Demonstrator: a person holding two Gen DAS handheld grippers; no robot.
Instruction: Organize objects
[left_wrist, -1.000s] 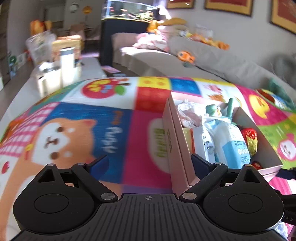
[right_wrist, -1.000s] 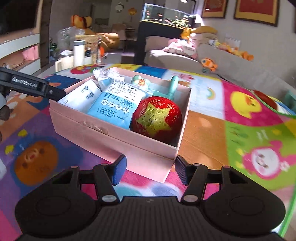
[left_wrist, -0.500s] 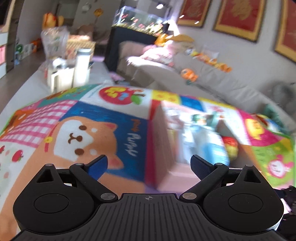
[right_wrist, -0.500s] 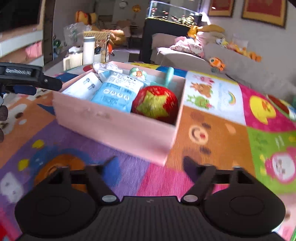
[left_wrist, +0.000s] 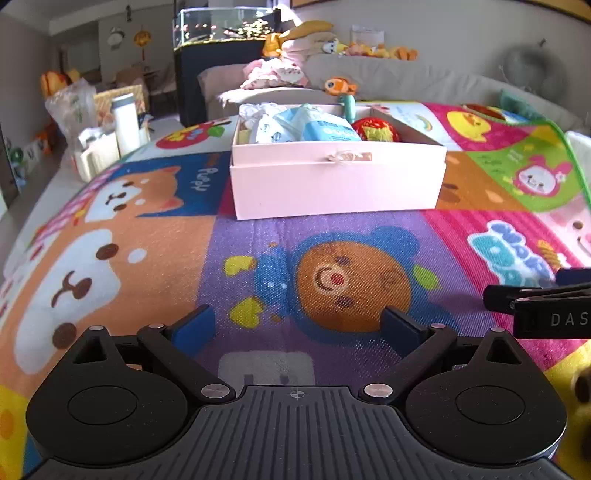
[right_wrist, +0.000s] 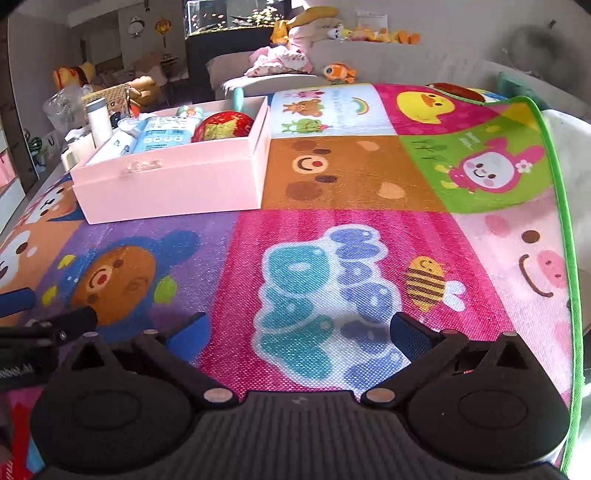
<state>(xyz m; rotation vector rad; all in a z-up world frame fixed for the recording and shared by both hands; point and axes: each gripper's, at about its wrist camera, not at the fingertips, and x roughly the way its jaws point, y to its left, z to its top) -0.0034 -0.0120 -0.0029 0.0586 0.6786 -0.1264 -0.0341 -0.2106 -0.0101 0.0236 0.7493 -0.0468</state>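
Note:
A pink box (left_wrist: 336, 181) stands on the colourful play mat (left_wrist: 332, 258), well ahead of both grippers; it also shows in the right wrist view (right_wrist: 173, 184). It holds a red ball with a gold star (left_wrist: 375, 129) (right_wrist: 223, 125), blue wipe packs (left_wrist: 325, 127) (right_wrist: 166, 134), white packets and a teal handle (left_wrist: 347, 103). My left gripper (left_wrist: 299, 326) is open and empty above the mat. My right gripper (right_wrist: 299, 332) is open and empty, to the right of the left one.
A white bottle (left_wrist: 125, 123) and bags stand at the mat's far left. A grey sofa with soft toys (left_wrist: 341, 85) lies behind the mat. The mat's green edge (right_wrist: 561, 221) runs down the right side. The right gripper's arm (left_wrist: 543, 306) shows at right.
Both grippers have pulled back from the pink box, which now stands farther off on the mat. Both stay open and empty.

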